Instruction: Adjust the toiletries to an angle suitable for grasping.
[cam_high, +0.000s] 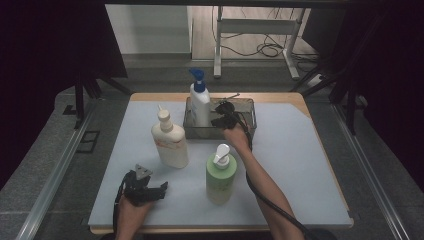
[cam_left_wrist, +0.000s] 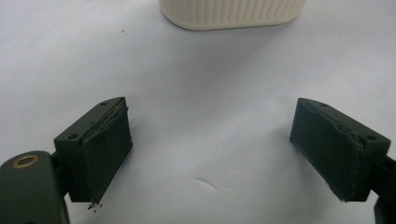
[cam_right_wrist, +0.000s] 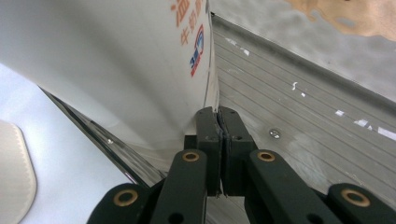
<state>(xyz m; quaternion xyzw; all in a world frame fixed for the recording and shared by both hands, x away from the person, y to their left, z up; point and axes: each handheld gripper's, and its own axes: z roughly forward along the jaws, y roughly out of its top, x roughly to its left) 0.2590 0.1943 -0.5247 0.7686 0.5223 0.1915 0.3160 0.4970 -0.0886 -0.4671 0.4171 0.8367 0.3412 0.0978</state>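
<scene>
A white bottle with a blue pump (cam_high: 201, 106) stands at the left end of a clear tray (cam_high: 200, 133) at the back of the table. My right gripper (cam_high: 222, 114) is inside the tray just right of that bottle, its jaws shut with nothing between them. In the right gripper view the shut right gripper (cam_right_wrist: 219, 116) points at the tray's ribbed floor (cam_right_wrist: 299, 112), close beside the white bottle (cam_right_wrist: 116, 70). My left gripper (cam_high: 161, 190) rests near the front left edge. In its own view the left gripper (cam_left_wrist: 210, 112) is open over bare mat, the cream bottle's base (cam_left_wrist: 231, 14) ahead of it.
A cream pump bottle (cam_high: 171, 145) stands on the pale mat (cam_high: 300, 170) left of centre. A green bottle with a white pump (cam_high: 220, 177) stands in front of the tray, beside the right forearm. A metal frame and cables lie on the floor beyond the table.
</scene>
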